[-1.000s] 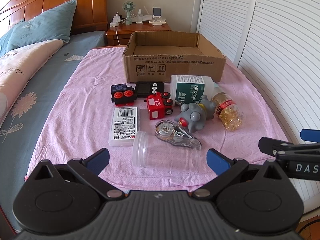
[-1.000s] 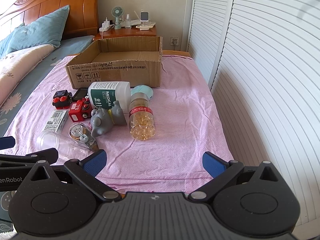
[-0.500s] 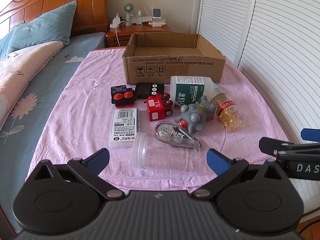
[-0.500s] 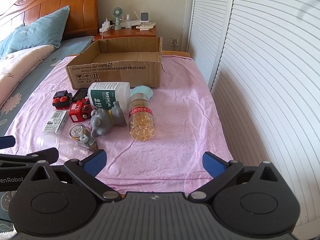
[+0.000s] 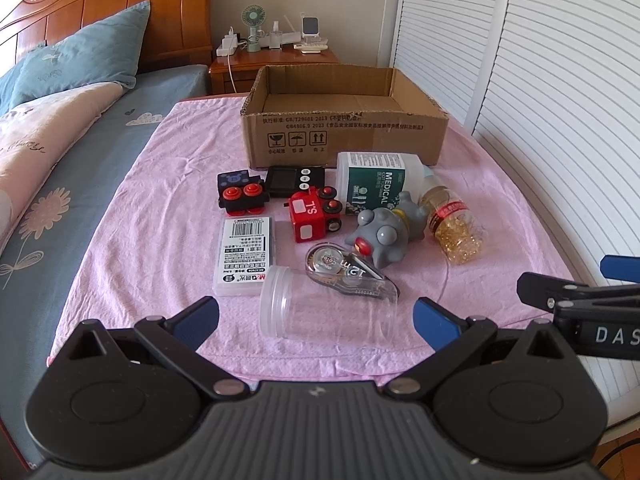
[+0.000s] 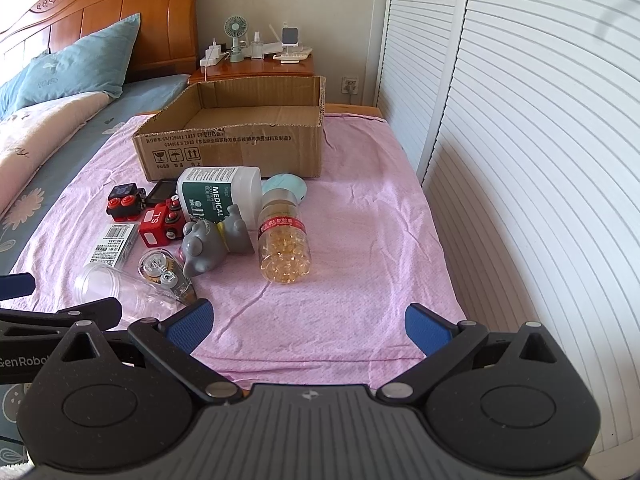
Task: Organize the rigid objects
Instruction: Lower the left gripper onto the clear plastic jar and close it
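Both tongs hang at the near edge of the pink-clothed table, jaws spread wide and gripping nothing: the left tongs face a clear jar lying on its side, the right tongs face bare cloth. The things to tidy sit in 1 cluster in front of the empty box: 2 toy cars, a white case, a tape dispenser touching the jar, a grey toy, a capsule bottle and a white bottle. Nothing looks packed yet. The risks, as I judge them: the jar and both bottles lie on their sides and could roll off the cloth if nudged; the jar's slick wall may squirt out of a pinch; and closing on it could drag the dispenser along, since they touch.
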A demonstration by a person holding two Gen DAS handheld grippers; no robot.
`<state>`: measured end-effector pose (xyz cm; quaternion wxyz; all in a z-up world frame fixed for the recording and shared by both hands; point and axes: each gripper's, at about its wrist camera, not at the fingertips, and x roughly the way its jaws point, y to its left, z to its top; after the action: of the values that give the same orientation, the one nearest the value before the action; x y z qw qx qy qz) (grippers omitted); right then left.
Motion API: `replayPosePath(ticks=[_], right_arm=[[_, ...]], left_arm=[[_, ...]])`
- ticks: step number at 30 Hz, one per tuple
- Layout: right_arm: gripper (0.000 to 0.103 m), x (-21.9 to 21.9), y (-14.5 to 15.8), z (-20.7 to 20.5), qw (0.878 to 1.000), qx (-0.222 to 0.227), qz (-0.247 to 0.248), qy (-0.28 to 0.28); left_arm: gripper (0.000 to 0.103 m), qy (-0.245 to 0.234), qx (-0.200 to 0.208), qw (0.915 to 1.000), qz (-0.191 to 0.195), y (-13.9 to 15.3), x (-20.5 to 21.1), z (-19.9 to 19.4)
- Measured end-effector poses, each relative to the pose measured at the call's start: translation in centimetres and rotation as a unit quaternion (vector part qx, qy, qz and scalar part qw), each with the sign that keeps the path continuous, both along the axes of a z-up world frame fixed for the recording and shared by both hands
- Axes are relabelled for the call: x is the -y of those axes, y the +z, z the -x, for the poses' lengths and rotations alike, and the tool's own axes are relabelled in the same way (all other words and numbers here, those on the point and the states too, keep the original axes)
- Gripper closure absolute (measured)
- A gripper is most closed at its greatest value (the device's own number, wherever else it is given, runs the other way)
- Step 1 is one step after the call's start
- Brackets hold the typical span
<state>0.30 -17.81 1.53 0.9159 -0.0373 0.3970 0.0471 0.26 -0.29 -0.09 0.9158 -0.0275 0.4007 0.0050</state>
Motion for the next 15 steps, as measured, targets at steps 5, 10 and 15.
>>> replayPosePath(ticks=[5,10,15], right_arm=[[0.000,0.0,0.2,0.0,1.000,0.003,-0.001,0.003],[0.000,-0.1,0.3,-0.1,1.000,0.008,0.007,0.009],[0.000,0.1,0.6,-0.5,1.000,0.010,0.004,0.013]], left_arm=[[0.001,-0.007,-0.002,1.0000,0.001,-0.1,0.0,-0.2],[0.001,-0.035,-0.008,0.9993,0.007,-0.3,-0.2,-0.7],[0.001,-0.070,-0.006,0.9975,-0.001,-0.2,-0.1,-1.3]])
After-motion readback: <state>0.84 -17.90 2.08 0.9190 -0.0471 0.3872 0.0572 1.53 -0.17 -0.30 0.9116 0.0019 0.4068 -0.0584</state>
